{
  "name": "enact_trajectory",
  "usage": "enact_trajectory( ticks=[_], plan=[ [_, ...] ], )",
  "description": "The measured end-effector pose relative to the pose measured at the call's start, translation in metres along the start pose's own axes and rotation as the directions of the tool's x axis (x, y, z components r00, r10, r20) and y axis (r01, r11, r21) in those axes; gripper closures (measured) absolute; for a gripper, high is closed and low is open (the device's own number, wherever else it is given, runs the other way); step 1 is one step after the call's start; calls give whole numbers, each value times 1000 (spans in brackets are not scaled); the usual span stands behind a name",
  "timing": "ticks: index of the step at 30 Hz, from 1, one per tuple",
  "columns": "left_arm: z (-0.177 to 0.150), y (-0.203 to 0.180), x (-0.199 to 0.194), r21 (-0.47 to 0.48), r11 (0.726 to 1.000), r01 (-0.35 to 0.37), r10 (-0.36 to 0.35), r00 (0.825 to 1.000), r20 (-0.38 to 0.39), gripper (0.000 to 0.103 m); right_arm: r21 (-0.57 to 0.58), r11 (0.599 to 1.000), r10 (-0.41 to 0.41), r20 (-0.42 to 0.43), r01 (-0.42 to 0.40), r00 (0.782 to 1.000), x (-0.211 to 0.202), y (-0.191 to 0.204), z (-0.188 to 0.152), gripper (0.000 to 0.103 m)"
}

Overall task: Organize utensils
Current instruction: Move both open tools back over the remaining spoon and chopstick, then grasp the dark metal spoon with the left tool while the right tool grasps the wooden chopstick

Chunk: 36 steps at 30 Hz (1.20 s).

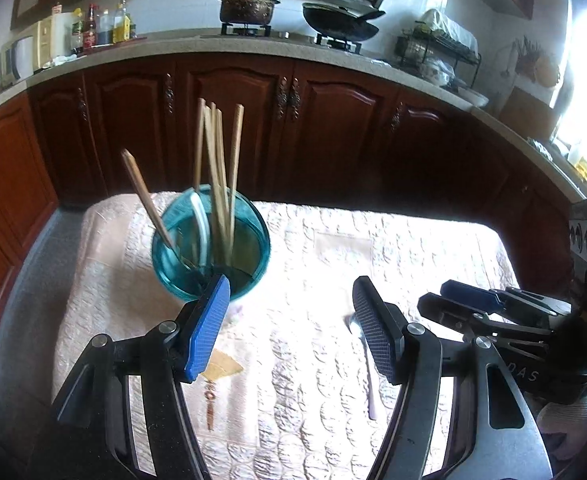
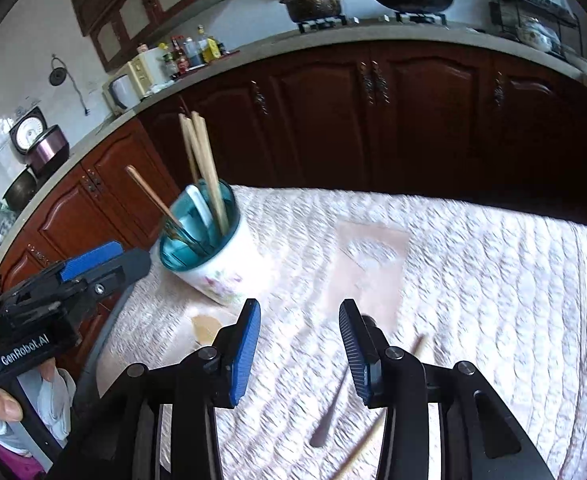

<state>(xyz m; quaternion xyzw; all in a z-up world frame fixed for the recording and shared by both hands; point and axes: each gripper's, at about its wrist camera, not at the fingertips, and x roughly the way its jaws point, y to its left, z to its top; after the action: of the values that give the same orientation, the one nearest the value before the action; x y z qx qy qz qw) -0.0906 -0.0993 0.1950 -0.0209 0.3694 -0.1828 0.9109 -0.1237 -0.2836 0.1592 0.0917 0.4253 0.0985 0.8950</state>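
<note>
Left wrist view: my left tongs (image 1: 289, 324) stand wide, nothing between the blue pads; no grip. The cup (image 1: 211, 244), teal inside, sits on the quilted cloth (image 1: 413, 248) just beyond the left finger, which overlaps its near rim in this view; I cannot tell if they touch. Chopsticks (image 1: 217, 168) stand bundled in the cup, one (image 1: 145, 196) leaning off to the left, and a white handle (image 1: 201, 220) among them. A spoon (image 1: 367, 364) lies on the cloth behind the right finger, bowl toward the cup, partly hidden. A tan paper scrap (image 1: 223, 366) lies on the cloth below the cup. My right tongs (image 1: 445, 300) show at the right edge, low over the cloth. Right wrist view: right tongs (image 2: 299, 350) partly apart, narrower than the left, empty. The spoon (image 2: 331, 412) lies on the cloth just right of the gap, its bowl hidden behind the right finger; a loose chopstick (image 2: 367, 446), blurred, crosses beside it under the same finger. The cup (image 2: 217, 268), white outside with a floral print, stands up-left of these tongs, apart from them. Left tongs (image 2: 105, 260) show at the left edge, a hand (image 2: 1, 400) on the handle. Kitchen worktop (image 2: 277, 44) behind.
</note>
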Motion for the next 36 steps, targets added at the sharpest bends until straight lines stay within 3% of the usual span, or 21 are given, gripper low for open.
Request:
enact_trajectory(
  ticks=[8, 36],
  plan=[
    [-15, -14, 16, 21, 1000, 10, -9, 999, -45, 39, 78, 996, -26, -61, 31, 998, 6, -38, -30, 64],
    [-54, -28, 65, 38, 998, 57, -49, 979, -196, 39, 200, 977, -37, -193, 77, 980, 46, -90, -78, 64]
  ],
)
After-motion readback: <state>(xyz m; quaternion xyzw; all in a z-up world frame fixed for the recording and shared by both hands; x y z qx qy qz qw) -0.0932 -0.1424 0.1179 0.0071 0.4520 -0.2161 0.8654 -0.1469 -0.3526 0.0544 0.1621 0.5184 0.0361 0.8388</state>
